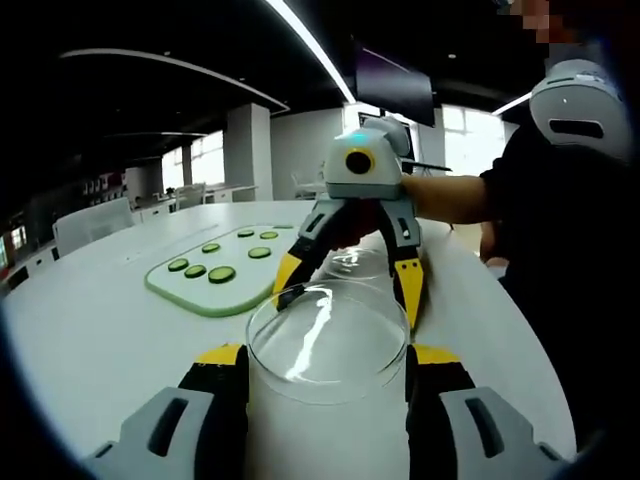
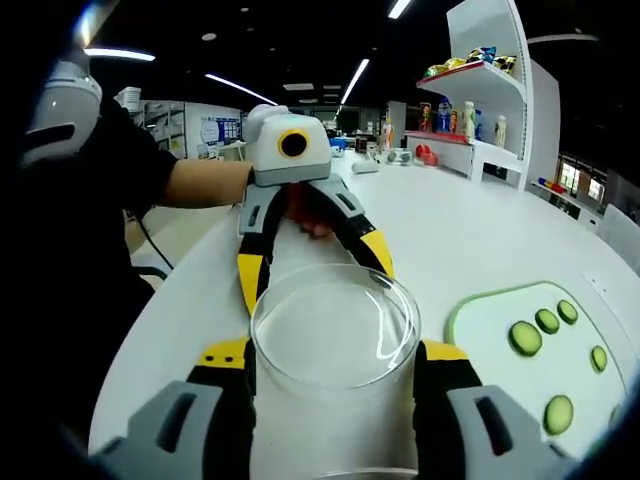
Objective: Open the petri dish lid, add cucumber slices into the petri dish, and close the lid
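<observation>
Clear glass petri dish [image 1: 330,345], round with a low straight wall and shiny glare streaks, sits just beside the pale green board [image 1: 170,285] on a smooth white table [image 1: 100,340]. The board is a flat rounded rectangle. Round dark-green cucumber slices [image 1: 222,274] lie flat on it, spaced apart.

Left gripper [image 1: 328,355]: grey body, black jaws with yellow tips, pressed against opposite sides of the dish wall, clamped on it. Right gripper [image 1: 350,303] faces it from the far side of the dish, with its yellow tips at the far rim. In the right gripper view its own jaws also grip the glass wall on both sides. Cannot tell which one has the lid and which the base.

White shelf [image 2: 480,110] stands well beyond the board, holding bottles and packets with labels too small to read.
</observation>
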`<state>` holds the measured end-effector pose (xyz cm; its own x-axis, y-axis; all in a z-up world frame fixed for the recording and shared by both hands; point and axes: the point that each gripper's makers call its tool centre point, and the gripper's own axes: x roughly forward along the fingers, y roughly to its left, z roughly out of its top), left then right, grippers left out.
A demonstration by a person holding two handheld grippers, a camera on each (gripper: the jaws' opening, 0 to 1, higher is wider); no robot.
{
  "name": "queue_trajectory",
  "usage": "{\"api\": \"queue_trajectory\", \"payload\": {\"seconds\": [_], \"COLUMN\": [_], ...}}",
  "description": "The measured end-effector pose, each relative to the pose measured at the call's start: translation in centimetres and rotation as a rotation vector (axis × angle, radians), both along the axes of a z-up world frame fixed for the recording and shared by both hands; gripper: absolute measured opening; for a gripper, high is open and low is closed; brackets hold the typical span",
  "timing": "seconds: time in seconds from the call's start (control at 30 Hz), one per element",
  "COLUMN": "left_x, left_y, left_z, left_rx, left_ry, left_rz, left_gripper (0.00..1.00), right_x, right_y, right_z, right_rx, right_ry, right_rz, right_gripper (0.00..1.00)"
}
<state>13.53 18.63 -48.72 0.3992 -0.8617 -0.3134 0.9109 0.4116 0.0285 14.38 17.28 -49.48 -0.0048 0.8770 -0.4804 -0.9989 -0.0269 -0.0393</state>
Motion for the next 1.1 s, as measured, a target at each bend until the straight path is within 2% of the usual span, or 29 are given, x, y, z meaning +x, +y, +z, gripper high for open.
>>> {"api": "queue_trajectory", "payload": {"seconds": [0.37, 0.47, 0.57, 0.73, 0.8, 0.87, 0.97, 1.0, 1.1], "left_x": [0.4, 0.3, 0.5, 0.6, 0.7, 0.7, 0.8, 0.8, 0.6], "left_y": [0.5, 0.7, 0.9, 1.2, 1.0, 0.7, 0.2, 0.1, -0.6], "left_z": [0.1, 0.3, 1.5, 3.5, 4.6, 5.3, 6.0, 6.1, 6.3], "left_rx": [-0.003, -0.007, -0.078, -0.137, -0.158, -0.164, -0.154, -0.152, -0.121], "left_ry": [-0.004, -0.016, -0.002, -0.012, -0.029, -0.04, -0.065, -0.067, -0.088], "left_rz": [0.012, 0.012, 0.036, 0.06, 0.076, 0.089, 0.109, 0.112, 0.132], "left_gripper": [0.65, 0.65, 0.68, 0.68, 0.72, 0.76, 0.81, 0.83, 0.84], "right_x": [0.0, 0.3, 0.8, 2.6, 3.2, 3.5, 3.9, 3.9, 3.7], "right_y": [-0.1, -0.3, -0.4, -2.1, -3.1, -4.2, -6.0, -6.3, -8.9], "right_z": [0.0, 0.4, 1.9, 3.6, 4.3, 4.8, 5.2, 5.3, 6.5], "right_rx": [-0.002, 0.005, 0.072, 0.121, 0.156, 0.169, 0.172, 0.173, 0.21], "right_ry": [0.004, 0.017, 0.04, 0.015, 0.017, -0.007, -0.032, -0.031, -0.014], "right_rz": [-0.004, -0.02, -0.048, -0.139, -0.196, -0.227, -0.28, -0.285, -0.368], "right_gripper": [0.62, 0.7, 0.77, 0.79, 0.79, 0.79, 0.81, 0.82, 0.89]}}
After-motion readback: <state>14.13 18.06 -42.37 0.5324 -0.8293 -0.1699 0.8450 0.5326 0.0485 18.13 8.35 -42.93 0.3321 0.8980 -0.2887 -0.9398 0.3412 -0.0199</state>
